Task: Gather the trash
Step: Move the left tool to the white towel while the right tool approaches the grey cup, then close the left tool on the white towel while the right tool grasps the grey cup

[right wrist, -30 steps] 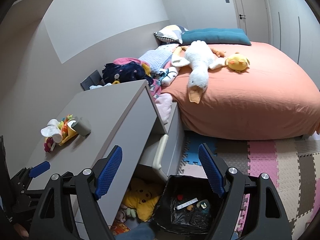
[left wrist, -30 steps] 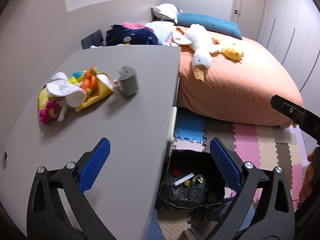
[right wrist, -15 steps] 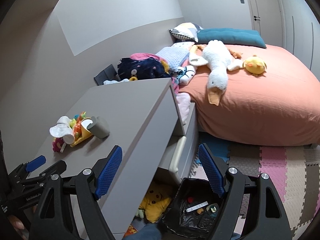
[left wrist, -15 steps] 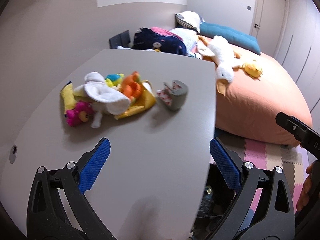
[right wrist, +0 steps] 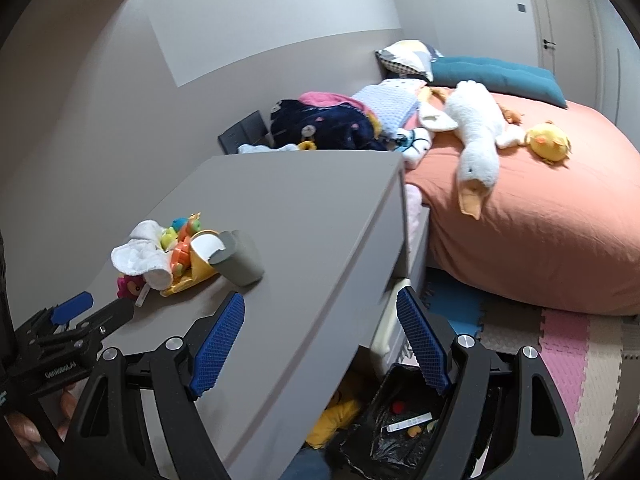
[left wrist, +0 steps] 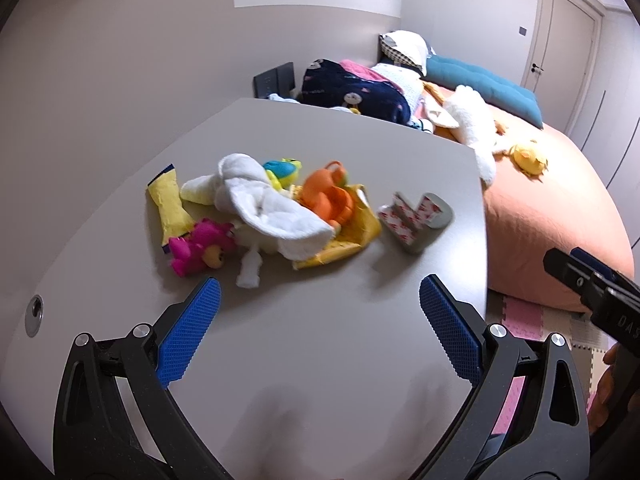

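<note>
A grey cup on its side with a red-and-white wrapper sticking out lies on the grey dresser top; it also shows in the right wrist view. Left of it is a pile of toys and a white cloth. My left gripper is open and empty, above the dresser top in front of the pile. My right gripper is open and empty over the dresser's front edge. A black-lined trash bin with several bits in it stands on the floor below.
An orange bed with a white goose plush and a yellow chick plush stands behind. Clothes are heaped at the bed's head. A drawer stands open with a yellow plush below. Foam mats cover the floor.
My left gripper has swung left and forward over the dresser top, bringing the cup and toy pile closer. My right gripper has moved closer to the dresser edge. Both stay open.
</note>
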Motion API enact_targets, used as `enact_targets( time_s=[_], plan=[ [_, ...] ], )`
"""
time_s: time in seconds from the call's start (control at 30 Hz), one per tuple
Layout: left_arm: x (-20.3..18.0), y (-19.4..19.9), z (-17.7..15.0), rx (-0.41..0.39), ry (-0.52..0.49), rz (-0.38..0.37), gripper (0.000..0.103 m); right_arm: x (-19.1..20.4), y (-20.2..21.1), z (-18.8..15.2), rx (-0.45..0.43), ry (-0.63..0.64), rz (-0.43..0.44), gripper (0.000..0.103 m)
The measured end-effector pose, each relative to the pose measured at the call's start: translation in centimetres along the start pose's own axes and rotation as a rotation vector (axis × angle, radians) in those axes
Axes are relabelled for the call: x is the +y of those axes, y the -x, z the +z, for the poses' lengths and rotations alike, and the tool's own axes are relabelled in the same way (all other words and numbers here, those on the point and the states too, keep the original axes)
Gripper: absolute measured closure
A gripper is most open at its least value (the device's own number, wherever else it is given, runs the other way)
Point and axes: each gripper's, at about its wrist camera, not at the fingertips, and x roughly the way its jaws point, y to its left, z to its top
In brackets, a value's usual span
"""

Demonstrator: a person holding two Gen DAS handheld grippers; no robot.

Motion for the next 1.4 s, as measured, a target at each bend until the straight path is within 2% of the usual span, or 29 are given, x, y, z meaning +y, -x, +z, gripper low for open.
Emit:
enact_targets(
  time_s=[0.47, 0.73, 0.8, 1.0, 1.07, 1.17, 1.27, 1.3, 1.33, 1.4],
  plan=[
    [4.5, -3.8, 3.4, 0.008, 0.088, 0.003, 0.007, 3.7, -4.9, 1.2, 0.051, 0.071, 0.045, 0.024],
    [5.6, -6.4, 4.9, 0.024, 0.121, 0.006, 0.007, 5.3, -7.7, 1.9, 0.066, 0.091, 0.06, 0.024],
    [5.8, -7.0, 5.1, 0.031, 0.124, 0.009, 0.009, 5.7, -8.4, 2.1, 0.065, 0.095, 0.063, 0.024],
    [6.9, -9.0, 5.3, 0.071, 0.151, -0.011, 0.025, 6.7, -10.2, 2.4, 0.072, 0.107, 0.056, 0.024],
    [7.3, -9.4, 5.3, 0.074, 0.157, -0.017, 0.034, 6.7, -10.7, 2.5, 0.073, 0.103, 0.057, 0.024],
    [7.8, -9.7, 5.3, 0.079, 0.172, -0.036, 0.048, 6.8, -11.4, 2.5, 0.083, 0.097, 0.058, 0.034],
    [8.1, -9.8, 5.1, 0.074, 0.178, -0.036, 0.054, 6.7, -12.1, 2.2, 0.106, 0.082, 0.066, 0.051],
    [8.1, -9.7, 5.1, 0.071, 0.179, -0.037, 0.056, 6.6, -12.3, 2.1, 0.113, 0.076, 0.071, 0.062],
    [8.1, -9.6, 5.1, 0.066, 0.18, -0.036, 0.058, 6.6, -12.5, 2.1, 0.12, 0.07, 0.077, 0.067],
    [8.2, -9.3, 5.1, 0.052, 0.183, -0.026, 0.06, 6.4, -12.4, 1.9, 0.113, 0.061, 0.079, 0.069]
  ],
)
